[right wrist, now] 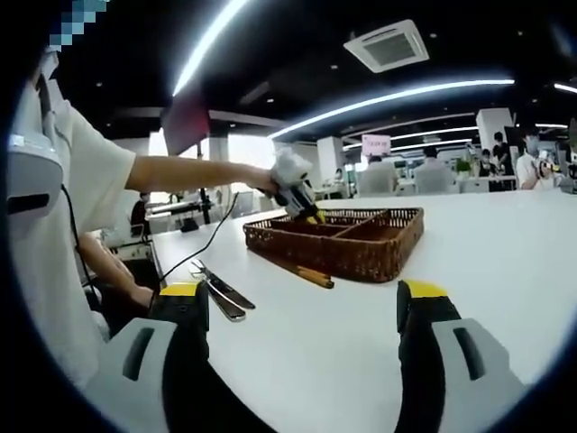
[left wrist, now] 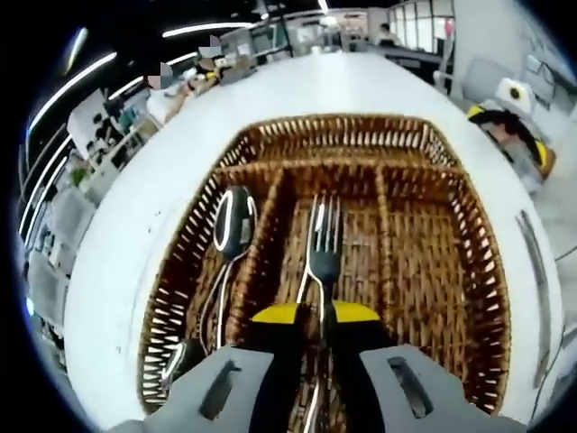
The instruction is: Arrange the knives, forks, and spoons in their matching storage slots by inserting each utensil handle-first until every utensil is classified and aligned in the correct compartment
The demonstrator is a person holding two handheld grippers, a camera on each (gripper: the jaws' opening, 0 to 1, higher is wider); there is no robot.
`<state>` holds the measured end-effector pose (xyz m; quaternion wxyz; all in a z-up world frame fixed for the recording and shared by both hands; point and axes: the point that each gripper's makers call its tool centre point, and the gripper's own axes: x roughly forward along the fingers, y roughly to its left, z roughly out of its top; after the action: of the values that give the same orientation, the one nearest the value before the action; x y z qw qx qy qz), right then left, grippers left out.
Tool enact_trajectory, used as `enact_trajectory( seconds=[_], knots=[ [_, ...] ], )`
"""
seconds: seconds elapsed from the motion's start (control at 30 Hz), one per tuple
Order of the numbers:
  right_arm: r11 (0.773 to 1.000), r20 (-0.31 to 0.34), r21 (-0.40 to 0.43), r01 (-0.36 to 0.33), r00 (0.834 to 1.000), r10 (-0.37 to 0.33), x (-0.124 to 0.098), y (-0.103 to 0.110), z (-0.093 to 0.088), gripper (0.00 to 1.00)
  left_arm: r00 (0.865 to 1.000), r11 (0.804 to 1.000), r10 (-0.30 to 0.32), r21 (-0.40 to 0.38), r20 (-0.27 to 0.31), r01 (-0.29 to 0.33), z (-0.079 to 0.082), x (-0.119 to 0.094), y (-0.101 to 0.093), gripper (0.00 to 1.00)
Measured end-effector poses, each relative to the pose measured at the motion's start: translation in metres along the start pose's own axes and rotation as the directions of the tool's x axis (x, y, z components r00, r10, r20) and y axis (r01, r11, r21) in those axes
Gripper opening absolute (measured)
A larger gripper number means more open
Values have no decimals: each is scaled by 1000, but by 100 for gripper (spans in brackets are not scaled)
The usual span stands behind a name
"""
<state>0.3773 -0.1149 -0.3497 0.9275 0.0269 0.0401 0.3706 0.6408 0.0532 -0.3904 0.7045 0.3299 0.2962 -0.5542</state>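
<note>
In the left gripper view, the left gripper (left wrist: 317, 316) was clamped on the handle of a fork (left wrist: 323, 244), tines pointing away, over the middle slot of the wicker tray (left wrist: 469, 271). A spoon (left wrist: 233, 225) lay in the slot to the left.

In the right gripper view, the right gripper (right wrist: 306, 311) hung wide apart and empty above the white table (right wrist: 505, 262). What looked like knives (right wrist: 221, 293) lay near the tray (right wrist: 361, 248), chopsticks (right wrist: 306, 273) just beside its wall. The left gripper (right wrist: 302, 200) reached into the tray.
</note>
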Motion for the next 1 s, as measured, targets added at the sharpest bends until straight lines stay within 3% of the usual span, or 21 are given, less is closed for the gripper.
enact_trajectory(
  seconds=[0.03, 0.27, 0.43, 1.0],
  knots=[
    [1000, -2, 1, 0, 1000, 0, 0, 0, -1, 89, 1000, 999, 1, -33, 14, -1, 3, -2, 0, 14],
    [1000, -4, 1, -1, 1000, 1, 1, 1, -1, 89, 1000, 998, 13, -55, 28, -11, 5, -7, 0, 18],
    [1000, 5, 4, -3, 1000, 3, 1, 2, 2, 89, 998, 995, 31, -92, 49, -26, 8, -14, 6, 27],
    [1000, 13, -1, -21, 1000, 21, 3, 11, 5, 89, 991, 991, 80, -115, 104, -67, 17, -34, -4, 46]
  ],
)
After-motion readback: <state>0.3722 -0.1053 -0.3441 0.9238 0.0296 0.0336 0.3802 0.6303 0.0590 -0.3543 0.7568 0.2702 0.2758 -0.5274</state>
